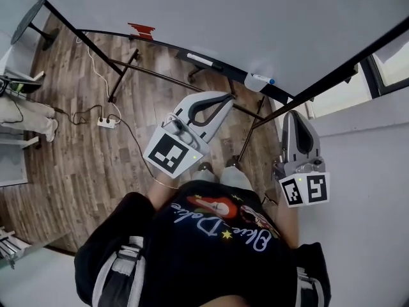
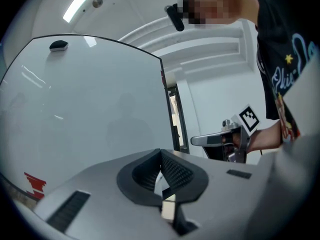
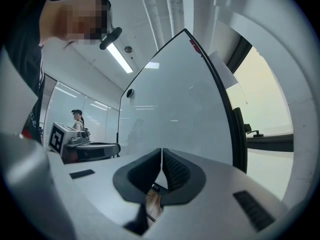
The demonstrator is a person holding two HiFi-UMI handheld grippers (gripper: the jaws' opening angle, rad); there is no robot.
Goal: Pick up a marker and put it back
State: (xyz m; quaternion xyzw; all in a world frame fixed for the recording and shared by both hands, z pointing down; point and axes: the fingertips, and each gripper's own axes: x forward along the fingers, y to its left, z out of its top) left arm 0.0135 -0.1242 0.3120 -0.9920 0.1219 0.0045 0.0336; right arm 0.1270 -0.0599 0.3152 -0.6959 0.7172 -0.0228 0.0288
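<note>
From the head view, the whiteboard (image 1: 223, 18) stands ahead of the person on a wooden floor (image 1: 77, 146), with a narrow tray (image 1: 223, 69) along its lower edge. Toward the right end of that tray lies what looks like a marker (image 1: 262, 79), white with a blue cap. It is small here, and I cannot be sure it isn't resting on an eraser. A longer white stick (image 1: 200, 59) lies further left on the tray, and a red clip (image 1: 141, 29) sits at the board's edge. The left gripper (image 1: 225, 97) points toward the tray, near the marker but apart from it. The right gripper (image 1: 293, 114) is held off to the right, close to the pale wall. In the left gripper view its jaws meet at the tips with nothing between them, the board fills the scene, and the marker is out of sight. In the right gripper view the jaws are likewise pressed together and empty, looking along the board's face. Neither holds anything, so the pick-up is not yet begun. The marker should be light, stiff and smooth, so likely to roll or slip. I would open the jaws first and take it squarely across the middle of the barrel, clear of the cap.
</note>
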